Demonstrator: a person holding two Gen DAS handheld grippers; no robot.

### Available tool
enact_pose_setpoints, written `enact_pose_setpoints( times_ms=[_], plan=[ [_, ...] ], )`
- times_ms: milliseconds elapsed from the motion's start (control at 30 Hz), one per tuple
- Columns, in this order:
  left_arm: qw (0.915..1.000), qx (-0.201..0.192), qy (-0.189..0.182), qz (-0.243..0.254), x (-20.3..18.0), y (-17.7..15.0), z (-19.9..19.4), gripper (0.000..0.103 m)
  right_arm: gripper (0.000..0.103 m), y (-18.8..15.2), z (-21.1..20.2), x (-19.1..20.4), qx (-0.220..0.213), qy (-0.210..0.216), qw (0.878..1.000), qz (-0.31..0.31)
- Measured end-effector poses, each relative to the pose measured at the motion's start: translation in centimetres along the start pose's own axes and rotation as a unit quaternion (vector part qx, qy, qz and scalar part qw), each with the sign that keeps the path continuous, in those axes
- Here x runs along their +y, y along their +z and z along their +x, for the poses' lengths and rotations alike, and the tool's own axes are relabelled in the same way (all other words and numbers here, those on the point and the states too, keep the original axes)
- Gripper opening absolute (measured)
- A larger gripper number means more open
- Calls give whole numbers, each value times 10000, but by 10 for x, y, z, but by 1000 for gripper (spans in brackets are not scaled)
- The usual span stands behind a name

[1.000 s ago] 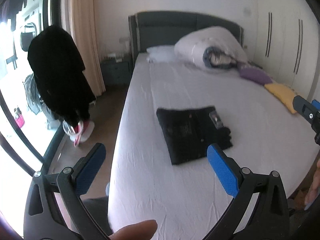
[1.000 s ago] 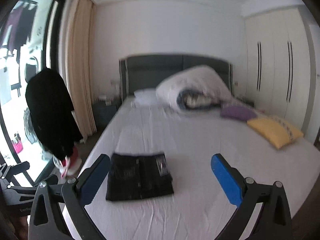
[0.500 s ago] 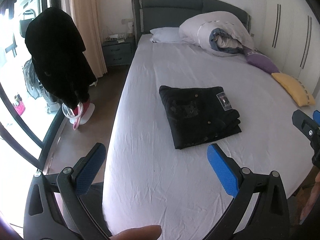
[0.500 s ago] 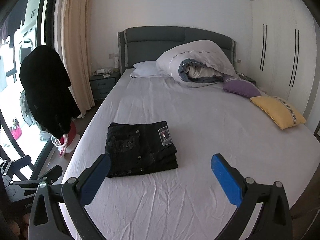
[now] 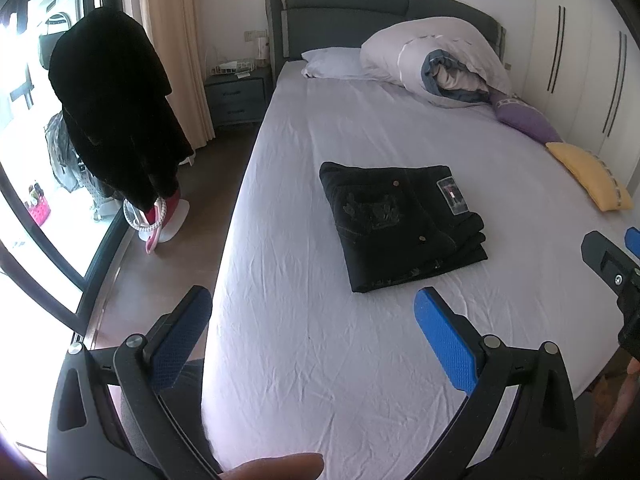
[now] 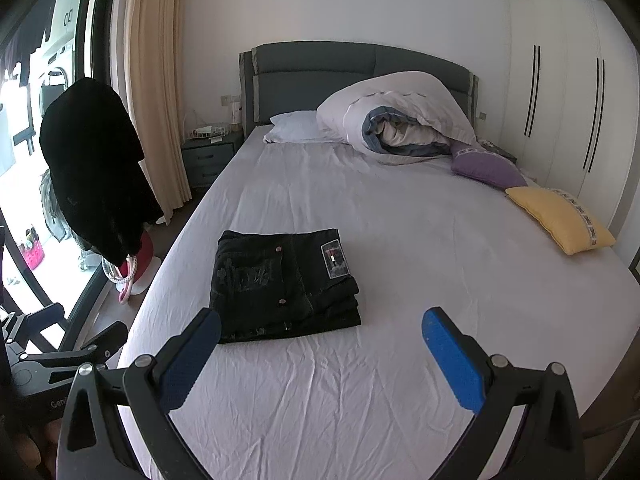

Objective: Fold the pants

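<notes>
My left gripper (image 5: 312,332) and right gripper (image 6: 320,354) are both spread wide and hold nothing; each hangs over the near part of the bed (image 6: 400,240), apart from the cloth. The pants (image 6: 280,284) lie folded into a thick, roughly square stack on the sheet, toward the window side, and I judge the fold complete.

Risk: the layered edge on the right of the stack looks loose; any brush from a fingertip, or a tug on the wrinkled sheet, could slide the layers out of line.

Materials: black, heavy denim-like cloth with metal studs and a stitched label (image 6: 335,261); the sheet is thin, pale and creased, over a soft mattress.
</notes>
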State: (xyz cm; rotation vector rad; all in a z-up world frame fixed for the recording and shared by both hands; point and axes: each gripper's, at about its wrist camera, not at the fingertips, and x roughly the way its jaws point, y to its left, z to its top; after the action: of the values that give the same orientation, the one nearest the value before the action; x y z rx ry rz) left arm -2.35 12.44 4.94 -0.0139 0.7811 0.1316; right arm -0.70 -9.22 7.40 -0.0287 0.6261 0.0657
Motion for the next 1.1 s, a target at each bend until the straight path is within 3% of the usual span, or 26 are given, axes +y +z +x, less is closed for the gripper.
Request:
enact_pose_setpoints(
  times_ms=[1100],
  plan=[
    [10000,65,-18,-18,-3,-5,6,103,103,-7,3,4,53,5,10000,15]
  ],
)
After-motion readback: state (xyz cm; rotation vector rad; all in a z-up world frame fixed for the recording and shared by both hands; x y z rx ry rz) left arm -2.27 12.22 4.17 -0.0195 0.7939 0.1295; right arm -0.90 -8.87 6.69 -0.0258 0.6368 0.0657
